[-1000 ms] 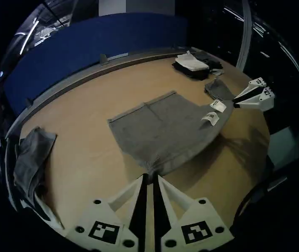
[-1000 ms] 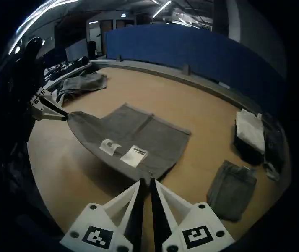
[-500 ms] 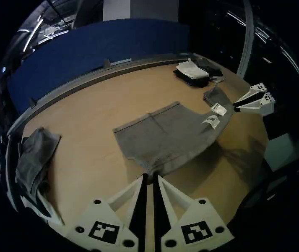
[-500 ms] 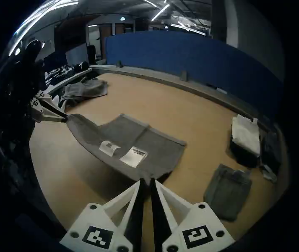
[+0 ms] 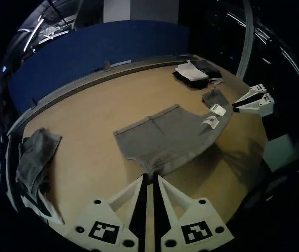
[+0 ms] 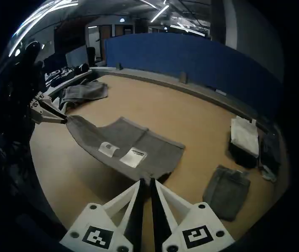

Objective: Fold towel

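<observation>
A grey towel (image 5: 172,136) hangs stretched between the two grippers, its far half lying on the wooden table (image 5: 99,109). My left gripper (image 5: 149,177) is shut on one near corner of it. My right gripper (image 6: 146,181) is shut on the other near corner. Two white labels (image 6: 126,154) show on the lifted edge. In the left gripper view the right gripper (image 5: 234,105) is off to the right, holding its corner. In the right gripper view the left gripper (image 6: 64,120) is at the left, holding its corner. The towel (image 6: 128,140) sags between them.
A crumpled grey towel (image 5: 34,157) lies at the table's left end. A small folded grey towel (image 6: 227,191) and a stack of dark and white folded cloths (image 6: 245,138) sit at the other end. A blue partition (image 5: 94,46) runs along the table's far edge.
Both grippers have lifted the towel's near edge and carried it a little forward over the table. The part lying flat looks shorter than one second ago.
</observation>
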A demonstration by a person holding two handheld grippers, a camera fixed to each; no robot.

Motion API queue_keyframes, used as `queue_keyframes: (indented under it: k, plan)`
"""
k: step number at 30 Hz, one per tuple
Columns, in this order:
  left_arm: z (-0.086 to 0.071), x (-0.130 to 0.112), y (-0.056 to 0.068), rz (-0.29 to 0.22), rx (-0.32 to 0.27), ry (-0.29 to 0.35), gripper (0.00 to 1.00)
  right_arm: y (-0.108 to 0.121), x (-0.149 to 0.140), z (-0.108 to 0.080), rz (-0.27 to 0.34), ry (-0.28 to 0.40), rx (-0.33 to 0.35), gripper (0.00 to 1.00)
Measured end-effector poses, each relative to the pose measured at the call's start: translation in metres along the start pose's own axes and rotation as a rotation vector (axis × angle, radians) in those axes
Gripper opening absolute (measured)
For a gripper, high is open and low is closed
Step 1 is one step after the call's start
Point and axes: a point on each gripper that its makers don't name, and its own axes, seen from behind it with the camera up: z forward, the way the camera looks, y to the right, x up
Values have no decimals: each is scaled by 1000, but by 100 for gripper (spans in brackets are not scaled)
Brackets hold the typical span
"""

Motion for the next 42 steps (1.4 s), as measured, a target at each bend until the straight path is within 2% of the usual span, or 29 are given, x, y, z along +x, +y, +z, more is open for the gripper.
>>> queue_keyframes:
  k: [9,21,32,38,42]
  plan:
    - [-3,1,1,-9,-2,3,9,0,3,-3,-3,2,0,10]
    - [3,1,-2,-49,5,-12,9,5,1,8,1,-7,-1,10]
    - [27,9,-19,-119,24,-44,9,21,8,34,-10,-27,-19,10]
    - [46,18,-32,-165,31,-57,9,35,14,57,10,-30,-26,10]
    - [62,23,-41,-170,40,-68,9,45,14,76,25,-43,-31,10]
